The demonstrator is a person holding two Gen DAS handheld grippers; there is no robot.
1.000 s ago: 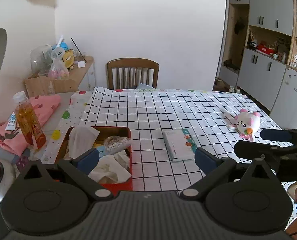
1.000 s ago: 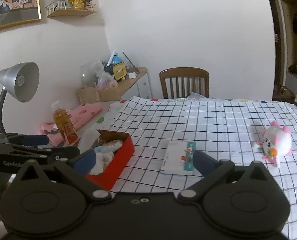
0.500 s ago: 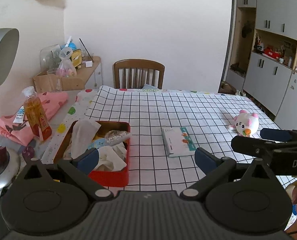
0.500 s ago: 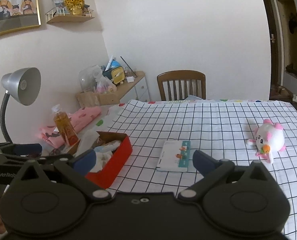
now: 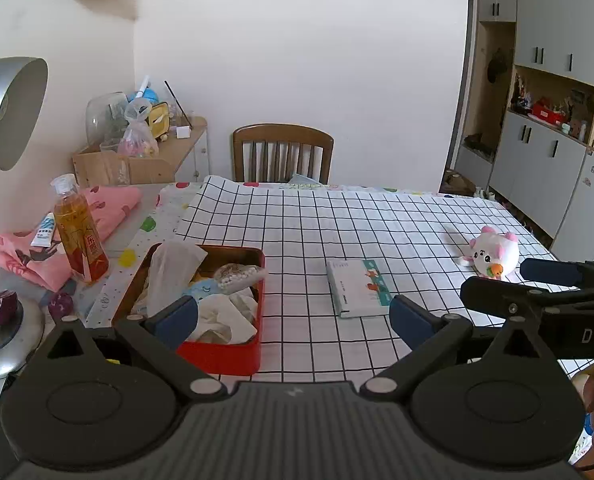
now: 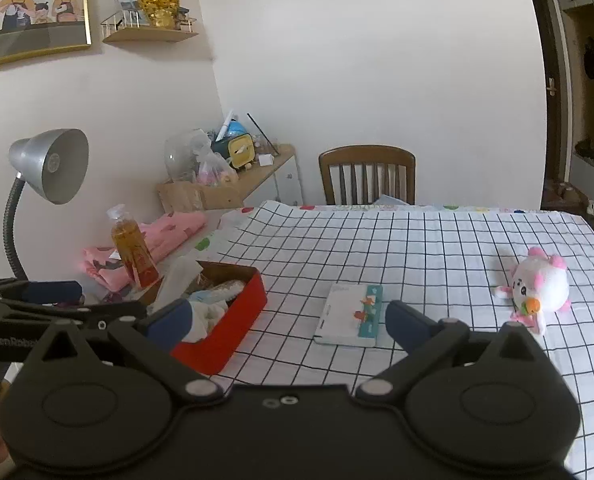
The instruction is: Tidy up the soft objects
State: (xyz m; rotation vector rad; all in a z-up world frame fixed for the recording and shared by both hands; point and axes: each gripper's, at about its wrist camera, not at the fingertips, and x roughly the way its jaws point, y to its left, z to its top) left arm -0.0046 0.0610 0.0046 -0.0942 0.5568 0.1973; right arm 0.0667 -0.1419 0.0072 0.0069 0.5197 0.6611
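A red tin box (image 5: 221, 350) (image 6: 233, 320) full of cloths and soft items sits at the table's front left. A white and pink plush toy (image 5: 493, 252) (image 6: 541, 290) lies on the checked tablecloth at the right. A white and teal tissue pack (image 5: 357, 288) (image 6: 351, 314) lies between them. My left gripper (image 5: 293, 318) is open and empty, above the table's front edge. My right gripper (image 6: 287, 320) is open and empty, near the front edge; it also shows in the left wrist view (image 5: 537, 284).
An orange bottle (image 5: 79, 234) (image 6: 133, 250) and folded pink cloth (image 5: 109, 210) lie left of the box. A grey desk lamp (image 6: 49, 168) stands at the left. A wooden chair (image 5: 283, 152) is behind the table (image 5: 337, 216). Cabinets (image 5: 553, 120) line the right wall.
Both grippers have drawn back and up from the table, so the box, pack and plush look smaller and farther. Both stay open and empty.
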